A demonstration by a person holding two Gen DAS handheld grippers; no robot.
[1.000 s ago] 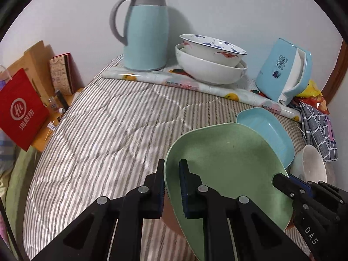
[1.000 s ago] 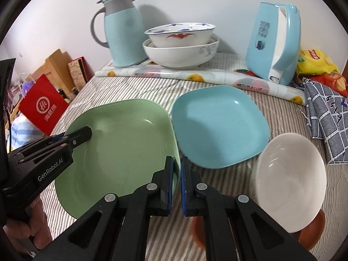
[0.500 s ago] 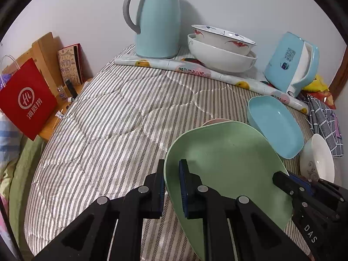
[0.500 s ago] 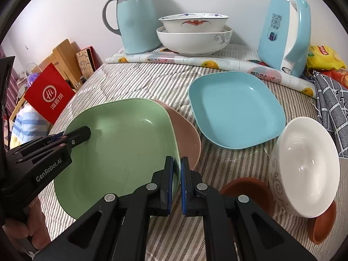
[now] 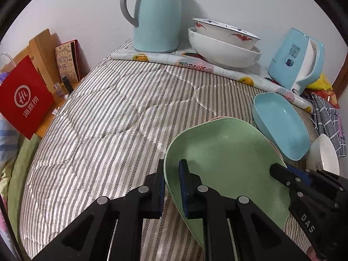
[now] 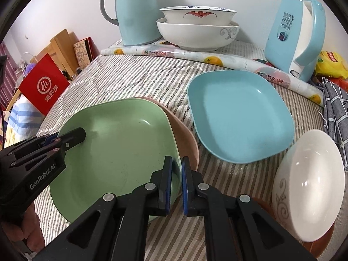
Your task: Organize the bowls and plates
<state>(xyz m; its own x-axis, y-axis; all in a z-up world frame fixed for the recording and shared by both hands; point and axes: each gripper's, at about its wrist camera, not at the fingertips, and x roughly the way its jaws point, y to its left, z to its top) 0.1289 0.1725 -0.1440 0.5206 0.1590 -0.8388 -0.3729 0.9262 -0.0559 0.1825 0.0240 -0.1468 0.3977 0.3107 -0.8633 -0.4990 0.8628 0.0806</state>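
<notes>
1. From the left wrist we see our left tool (image 5: 171, 187) nearly closed, its two fingers pinching the near rim of one green plate (image 5: 221, 163). The right tool (image 5: 280, 170) grips the plate's opposite edge. A sliver of pink plate (image 5: 217, 118) shows just behind the green one. We count one blue plate (image 5: 282, 124) on the striped bed (image 5: 108, 119), one white bowl (image 5: 324, 154) near the right edge, two stacked bowls (image 5: 224, 43) by the wall, one jug (image 5: 156, 15) and one kettle (image 5: 298, 61).

2. From the right wrist, the right tool (image 6: 176, 184) clamps the green plate's (image 6: 113, 152) right rim; the left tool (image 6: 71, 136) holds its left rim. The pink plate (image 6: 184, 134) lies beneath it. Beside them sit one blue plate (image 6: 237, 115), one tilted white bowl (image 6: 308, 182), and one red bag (image 6: 43, 84).
</notes>
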